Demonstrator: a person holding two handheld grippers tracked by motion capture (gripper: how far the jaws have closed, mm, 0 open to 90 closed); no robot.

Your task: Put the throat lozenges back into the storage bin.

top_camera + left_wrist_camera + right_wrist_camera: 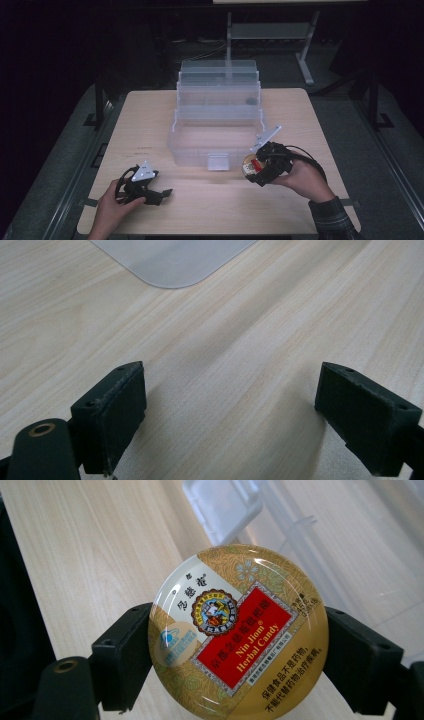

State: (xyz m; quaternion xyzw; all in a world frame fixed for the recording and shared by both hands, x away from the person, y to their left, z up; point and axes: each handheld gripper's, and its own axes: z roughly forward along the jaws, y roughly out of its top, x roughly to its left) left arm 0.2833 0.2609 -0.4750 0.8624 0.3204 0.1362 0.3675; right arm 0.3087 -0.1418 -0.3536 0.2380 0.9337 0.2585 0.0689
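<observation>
Right tongs (235,645) clamped on the round candy tin (239,632), held above the counter (150,115) just before the clear box (215,145), left tongs (232,410) gaped wide, empty, low over bare wood

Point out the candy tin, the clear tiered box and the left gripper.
candy tin (239,635), right gripper view, on the red label of its lid.
clear tiered box (218,161), high view, on its front latch.
left gripper (230,410), left gripper view, midway between its open fingertips.
</observation>
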